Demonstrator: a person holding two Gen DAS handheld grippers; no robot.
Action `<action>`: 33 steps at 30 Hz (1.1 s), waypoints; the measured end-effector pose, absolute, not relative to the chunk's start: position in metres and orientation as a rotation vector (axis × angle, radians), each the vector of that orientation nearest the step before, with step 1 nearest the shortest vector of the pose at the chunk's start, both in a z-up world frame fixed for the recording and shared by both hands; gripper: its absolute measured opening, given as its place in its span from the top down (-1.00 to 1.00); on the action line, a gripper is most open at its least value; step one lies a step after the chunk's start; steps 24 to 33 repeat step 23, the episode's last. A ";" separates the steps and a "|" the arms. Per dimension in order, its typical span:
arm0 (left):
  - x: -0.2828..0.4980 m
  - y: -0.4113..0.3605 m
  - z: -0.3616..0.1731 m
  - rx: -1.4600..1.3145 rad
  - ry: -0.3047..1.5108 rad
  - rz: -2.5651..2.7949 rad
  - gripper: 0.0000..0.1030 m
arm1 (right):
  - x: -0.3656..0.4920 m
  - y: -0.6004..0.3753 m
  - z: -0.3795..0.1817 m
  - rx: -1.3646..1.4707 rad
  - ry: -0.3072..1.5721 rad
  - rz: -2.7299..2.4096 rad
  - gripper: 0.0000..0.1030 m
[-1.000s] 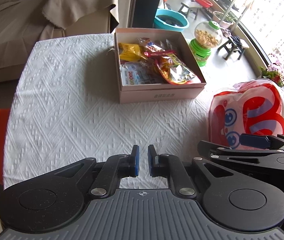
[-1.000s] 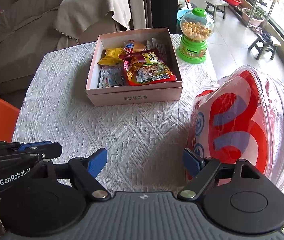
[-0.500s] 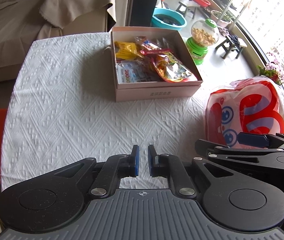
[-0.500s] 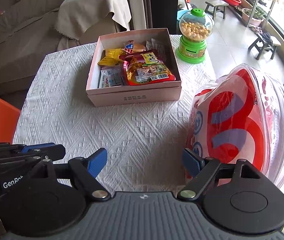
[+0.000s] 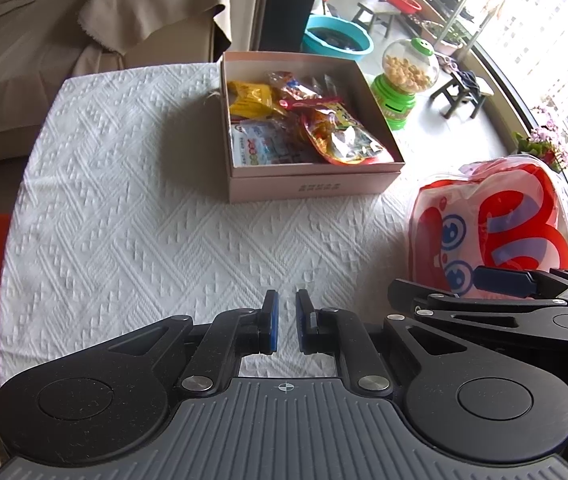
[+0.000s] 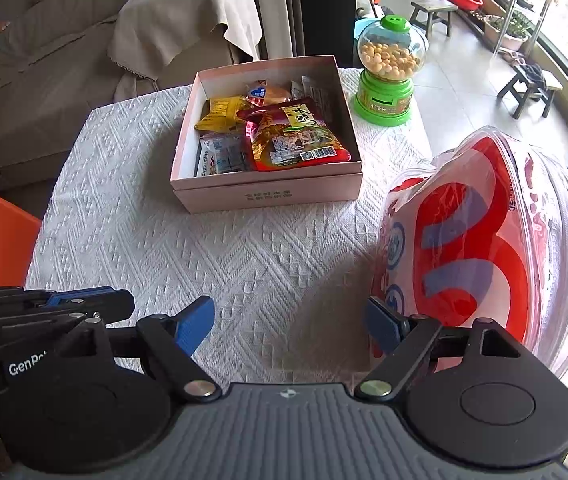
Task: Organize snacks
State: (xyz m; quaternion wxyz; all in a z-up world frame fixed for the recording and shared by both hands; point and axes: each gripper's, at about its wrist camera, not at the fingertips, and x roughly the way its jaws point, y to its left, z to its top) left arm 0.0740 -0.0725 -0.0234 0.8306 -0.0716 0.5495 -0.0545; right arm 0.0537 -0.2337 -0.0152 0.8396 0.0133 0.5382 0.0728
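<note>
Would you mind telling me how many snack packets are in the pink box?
5 show in the pink box: yellow packet, round bun, red pouch, blue-white packet, clear sachets. Others may be hidden underneath.

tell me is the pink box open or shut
Open. The pink box has no lid on, and snack packets lie in plain view inside it on the table.

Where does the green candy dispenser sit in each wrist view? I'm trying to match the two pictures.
Left wrist: green candy dispenser, upper right, just right of the pink box.
Right wrist: dispenser, upper centre-right, right of the box's far corner.
Shared landmark: the pink box of snacks.
</note>
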 end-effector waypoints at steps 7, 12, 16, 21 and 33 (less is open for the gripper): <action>0.073 -0.074 -0.022 -0.152 1.163 -0.117 0.78 | 0.053 -0.232 -0.013 0.028 1.133 0.154 -0.61; 0.072 -0.075 -0.022 -0.149 1.161 -0.117 0.78 | 0.053 -0.232 -0.014 0.029 1.135 0.154 -0.61; 0.072 -0.074 -0.022 -0.157 1.161 -0.112 0.78 | 0.053 -0.233 -0.014 0.028 1.136 0.154 -0.61; 0.071 -0.073 -0.022 -0.162 1.156 -0.116 0.78 | 0.052 -0.233 -0.018 0.032 1.141 0.148 -0.61; 0.069 -0.074 -0.021 -0.158 1.140 -0.114 0.78 | 0.053 -0.234 -0.019 0.035 1.143 0.146 -0.61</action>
